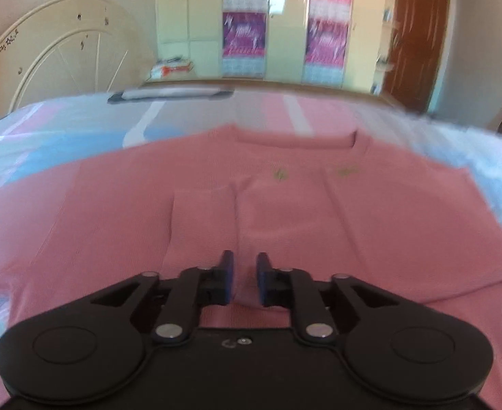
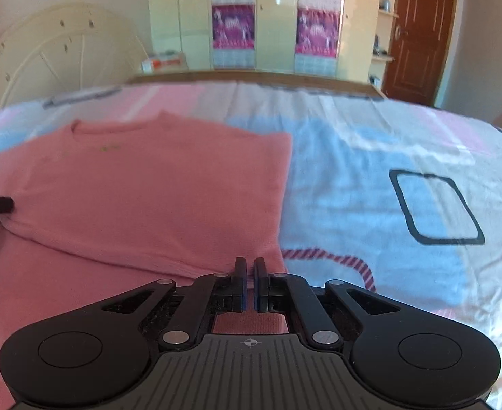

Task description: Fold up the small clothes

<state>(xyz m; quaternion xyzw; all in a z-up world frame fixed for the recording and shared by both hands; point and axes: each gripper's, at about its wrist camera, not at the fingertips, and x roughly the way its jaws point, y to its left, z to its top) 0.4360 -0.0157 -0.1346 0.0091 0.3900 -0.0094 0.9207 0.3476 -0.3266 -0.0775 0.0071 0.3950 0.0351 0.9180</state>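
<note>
The left claw (image 1: 245,275) hangs low over a pink top (image 1: 319,212) that lies spread on a bed (image 1: 63,126) covered with a sheet of pink, blue and white patches. Its blue-padded fingers (image 1: 229,273) stand a narrow way apart, and pink cloth shows in the gap between them; whether the pads press on that cloth I cannot tell, as the view is soft and the tips sit right at the fabric. Ahead of this claw a folded-in sleeve lies over the body of the top, and the neckline faces the far side of the bed, with two small greenish marks just below it.

Further right, the right claw (image 2: 250,273) sits at the right-hand lower edge of the same pink top (image 2: 148,188), just beside the bare sheet. Its fingers (image 2: 240,273) are drawn together with only a sliver between them, and a thin fold of pink cloth runs up into that sliver, so it is clamped on the hem of the top. In this view the lower part of the top is doubled over, forming a ridge that runs from the left edge towards the claw. To the right of the claw the sheet shows a dark outlined square (image 2: 435,205) and a striped cord-like print.
</note>
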